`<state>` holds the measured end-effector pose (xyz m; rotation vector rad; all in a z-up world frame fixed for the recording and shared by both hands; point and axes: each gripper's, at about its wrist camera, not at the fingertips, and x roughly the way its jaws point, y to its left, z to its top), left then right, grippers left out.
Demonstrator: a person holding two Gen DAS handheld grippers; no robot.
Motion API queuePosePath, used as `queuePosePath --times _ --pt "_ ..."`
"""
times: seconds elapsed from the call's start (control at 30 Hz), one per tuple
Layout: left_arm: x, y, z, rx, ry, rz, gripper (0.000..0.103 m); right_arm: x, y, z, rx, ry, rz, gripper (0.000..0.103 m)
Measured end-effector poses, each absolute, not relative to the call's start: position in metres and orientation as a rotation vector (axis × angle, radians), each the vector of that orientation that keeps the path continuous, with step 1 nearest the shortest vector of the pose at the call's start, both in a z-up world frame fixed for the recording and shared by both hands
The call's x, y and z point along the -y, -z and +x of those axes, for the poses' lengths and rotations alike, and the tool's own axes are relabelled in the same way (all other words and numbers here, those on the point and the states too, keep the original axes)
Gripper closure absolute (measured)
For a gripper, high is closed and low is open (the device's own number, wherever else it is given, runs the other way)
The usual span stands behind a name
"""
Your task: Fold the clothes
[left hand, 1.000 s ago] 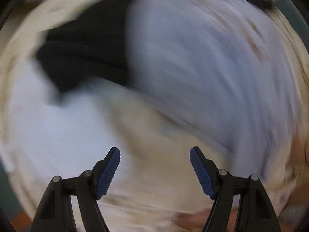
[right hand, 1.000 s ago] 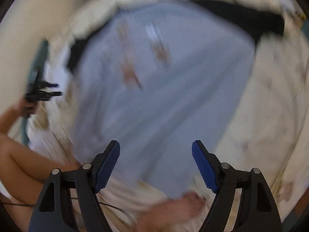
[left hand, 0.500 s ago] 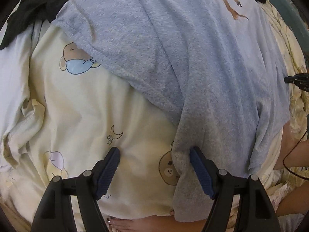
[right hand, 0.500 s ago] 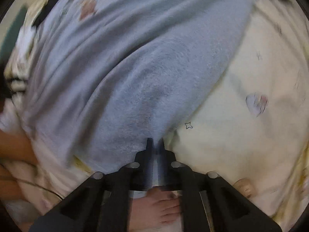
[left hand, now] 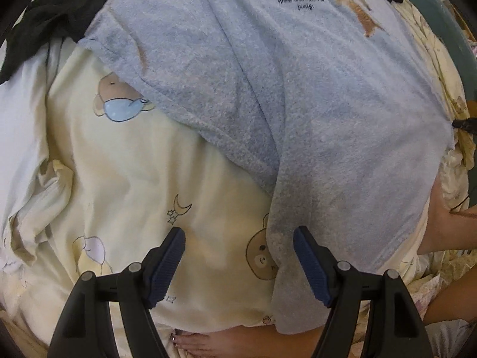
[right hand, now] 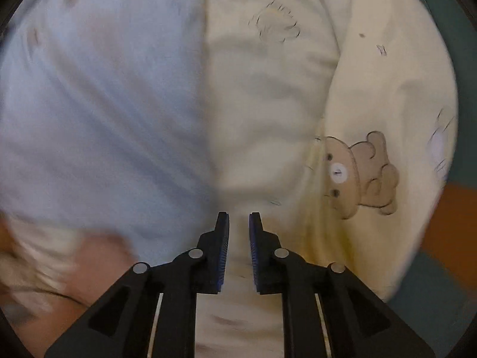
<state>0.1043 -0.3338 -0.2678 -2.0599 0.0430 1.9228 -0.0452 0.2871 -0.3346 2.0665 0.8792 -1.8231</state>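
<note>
A grey-blue T-shirt [left hand: 313,104] with small dark lettering and a brown animal print lies spread on a cream bear-print bedsheet [left hand: 134,179]. My left gripper [left hand: 238,262] hangs open just above the shirt's near left hem corner, its right finger over the grey cloth and its left finger over the sheet. In the right wrist view the shirt [right hand: 104,104] fills the left half, blurred. My right gripper [right hand: 238,238] is only narrowly open, with nothing between its fingers. It sits over the sheet [right hand: 268,104], just right of the shirt's edge.
A black garment [left hand: 44,21] lies at the far left beyond the shirt, and a white cloth [left hand: 21,119] beside it. A person's foot [left hand: 202,343] and leg [left hand: 447,226] are close by. Past the bed's right edge is orange floor [right hand: 456,223].
My right gripper, shut half a second ago at the shirt's edge, has parted slightly and swung right over the sheet. The left gripper stayed open and drew a little closer to the hem.
</note>
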Motion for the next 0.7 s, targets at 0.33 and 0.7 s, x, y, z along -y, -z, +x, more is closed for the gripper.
queuePosePath --times 0.33,0.7 --pt "0.361 0.261 0.076 0.327 -2.097 -2.003 0.027 -0.238 0.281 -0.047 -0.718 1.960 1.823 0.085" --pt "0.363 0.277 0.063 0.361 -2.073 -2.033 0.100 -0.181 0.259 -0.025 -0.672 1.961 1.755 0.085"
